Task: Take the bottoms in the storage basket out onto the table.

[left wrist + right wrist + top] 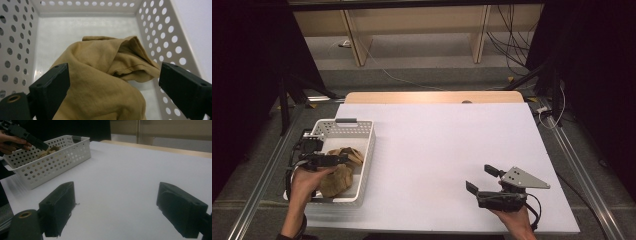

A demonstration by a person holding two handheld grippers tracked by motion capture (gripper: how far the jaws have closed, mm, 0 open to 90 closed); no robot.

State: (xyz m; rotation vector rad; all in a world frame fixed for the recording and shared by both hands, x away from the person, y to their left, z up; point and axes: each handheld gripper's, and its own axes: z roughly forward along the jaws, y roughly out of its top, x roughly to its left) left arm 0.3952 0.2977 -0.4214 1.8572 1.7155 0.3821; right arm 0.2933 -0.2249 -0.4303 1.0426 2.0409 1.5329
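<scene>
A white perforated basket [362,150] stands at the table's left edge with a crumpled tan cloth [339,177] inside it. My left gripper [326,160] hovers over the cloth, held by a hand from below. In the left gripper view its jaws are wide open on either side of the tan cloth [105,75], which lies on the basket floor [75,30], and nothing is gripped. My right gripper [482,179] rests open over the bare white table near the front right. The right gripper [116,195] has nothing between its jaws and looks toward the basket [57,162].
The white table top [437,140] stretches between the two grippers. A wooden strip [432,97] runs along the table's far edge. Metal rails [577,165] flank the table, and cables [507,45] lie on the floor beyond it.
</scene>
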